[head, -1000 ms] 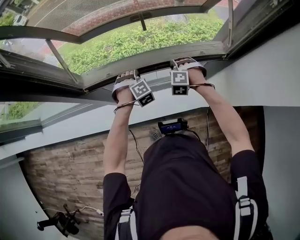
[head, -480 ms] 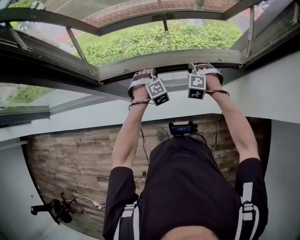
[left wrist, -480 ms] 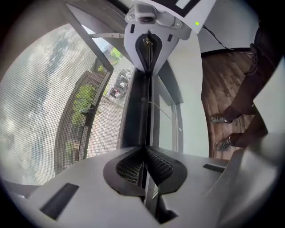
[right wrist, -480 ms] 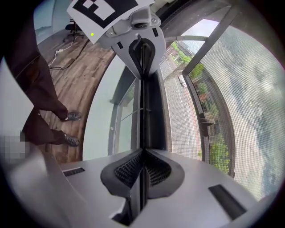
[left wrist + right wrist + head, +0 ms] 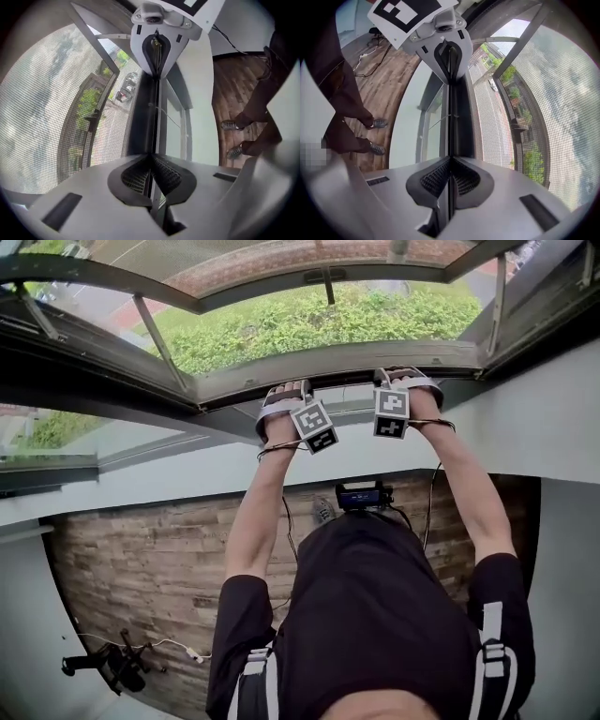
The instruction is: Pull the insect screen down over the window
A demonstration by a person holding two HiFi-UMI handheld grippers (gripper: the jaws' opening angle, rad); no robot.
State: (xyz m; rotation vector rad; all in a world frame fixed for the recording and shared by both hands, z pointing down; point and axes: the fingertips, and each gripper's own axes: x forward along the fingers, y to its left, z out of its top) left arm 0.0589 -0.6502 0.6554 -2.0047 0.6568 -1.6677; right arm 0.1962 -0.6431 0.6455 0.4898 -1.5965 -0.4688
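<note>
the person stands right at the window, both arms stretched out to the grey lower rail of the window frame. the two grippers sit there side by side with a gap between them, their marker cubes facing back toward the room. the left gripper has its jaws pressed together on a thin lip that runs along the dark bottom bar of the insect screen. its ribbed pads meet on that lip with no gap showing. the right gripper does the same from the other side, jaws closed tight on the same lip, and each gripper points along the bar toward the other. the screen's mesh is stretched across the opening just beyond the bar, down at the lower rail, and the outward-swung sash and its stays show through it. outside lies a green hedge. under the person is a wooden floor.
</note>
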